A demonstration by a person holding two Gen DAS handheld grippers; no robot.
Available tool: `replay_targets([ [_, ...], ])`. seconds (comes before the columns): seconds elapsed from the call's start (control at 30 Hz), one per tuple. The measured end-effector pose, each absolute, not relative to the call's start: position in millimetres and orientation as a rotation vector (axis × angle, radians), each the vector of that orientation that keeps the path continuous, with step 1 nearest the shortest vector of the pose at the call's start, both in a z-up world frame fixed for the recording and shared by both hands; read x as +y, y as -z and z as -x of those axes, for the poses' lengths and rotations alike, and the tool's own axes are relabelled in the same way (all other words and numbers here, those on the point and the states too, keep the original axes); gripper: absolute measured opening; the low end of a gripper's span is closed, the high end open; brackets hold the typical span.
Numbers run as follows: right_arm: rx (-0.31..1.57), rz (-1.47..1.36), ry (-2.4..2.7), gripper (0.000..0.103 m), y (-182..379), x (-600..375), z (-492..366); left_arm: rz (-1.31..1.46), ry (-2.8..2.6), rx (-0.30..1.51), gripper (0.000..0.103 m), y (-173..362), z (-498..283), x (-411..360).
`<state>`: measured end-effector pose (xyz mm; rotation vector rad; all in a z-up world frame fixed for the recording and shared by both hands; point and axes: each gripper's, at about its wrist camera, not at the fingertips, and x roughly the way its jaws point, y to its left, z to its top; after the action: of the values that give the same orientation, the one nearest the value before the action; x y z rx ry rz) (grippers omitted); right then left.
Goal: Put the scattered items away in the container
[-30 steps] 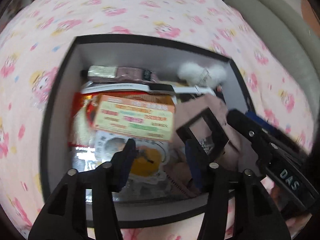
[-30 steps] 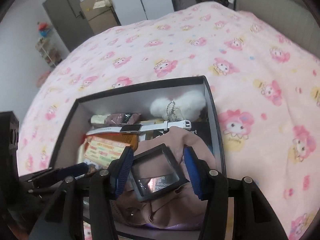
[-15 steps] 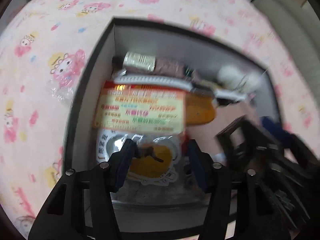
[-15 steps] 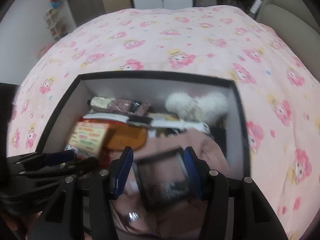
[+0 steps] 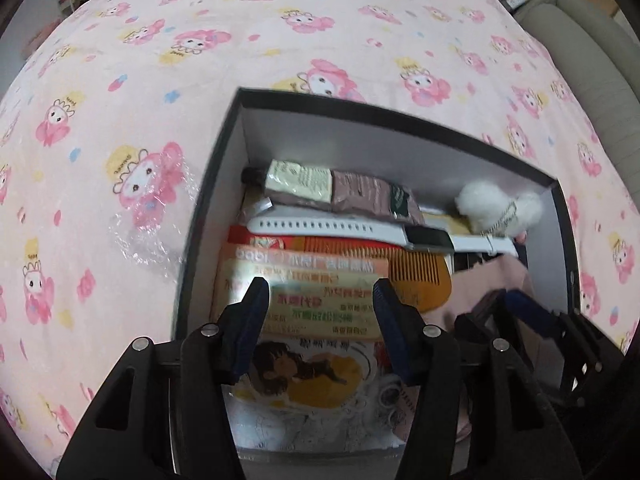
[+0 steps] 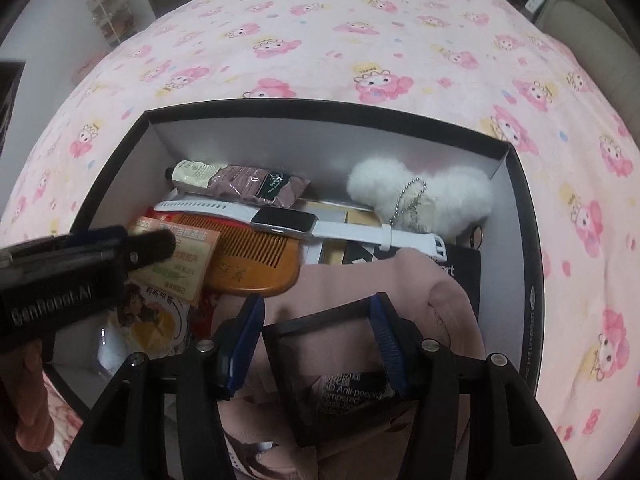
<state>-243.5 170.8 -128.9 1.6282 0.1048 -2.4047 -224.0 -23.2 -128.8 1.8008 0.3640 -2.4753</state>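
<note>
Pink cartoon-print bedding [image 5: 200, 60] spreads all round the black cardboard box with white inner walls [image 5: 224, 152] in the left wrist view, and the left gripper [image 5: 318, 292] hangs over the box's near left part with its blue-padded fingers apart and nothing between them. Straight beneath it lies a flat orange-and-green printed packet [image 5: 304, 292], and farther ahead a white-strapped smartwatch [image 5: 360, 230], long axis crosswise to the fingers, then a crumpled mauve tube with a cream label [image 5: 332, 188] against the far wall. Off to its right the other claw is a dark blur. From the right wrist view, the right gripper [image 6: 316, 338] has a small black square-framed case [image 6: 332, 368] sitting between its pads, low over a folded dusty-pink garment [image 6: 400, 280]; whether the pads press it or merely flank it I cannot tell. Ahead and left of that claw sits an amber wooden comb [image 6: 248, 260], ahead and right a fluffy white plush charm on a ball chain [image 6: 420, 196]. Nothing loose shows on the bedspread apart from a scrap of clear wrap, so the case looks like the last item, already inside the box under the right hand.
</note>
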Motion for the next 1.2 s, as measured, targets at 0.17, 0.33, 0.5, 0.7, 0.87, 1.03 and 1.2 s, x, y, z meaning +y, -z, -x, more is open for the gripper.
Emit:
replay_targets([
  [0.17,0.108,-1.637,2.389,0.054,129.3,172.3,235.3,-1.803,2.491,0.415,0.056,129.4,212.6,-26.5],
  [0.33,-0.004,-1.637,2.38,0.054,120.0,185.2,218.8,-1.706,2.568,0.437,0.056,107.6,193.3,-29.7],
  [0.5,-0.05,-1.424,2.586,0.055,66.5,199.1,193.5,-1.427,2.71,0.37,0.079,51.7,164.7,-31.3],
  [0.7,-0.145,-1.209,2.771,0.068,6.1,211.4,160.4,-1.154,2.783,0.302,0.097,-18.6,131.8,-41.8],
  [0.87,-0.136,-1.061,2.885,0.083,-45.3,208.8,125.2,-1.035,2.815,0.292,0.102,-64.0,102.9,-49.1],
  [1.03,-0.102,-1.02,2.898,0.086,-74.9,200.2,93.1,-0.938,2.83,0.253,0.102,-91.0,64.0,-49.7],
  [1.2,-0.108,-0.973,2.934,0.086,-93.2,193.9,55.5,-0.877,2.84,0.227,0.102,-104.7,18.2,-46.2],
])
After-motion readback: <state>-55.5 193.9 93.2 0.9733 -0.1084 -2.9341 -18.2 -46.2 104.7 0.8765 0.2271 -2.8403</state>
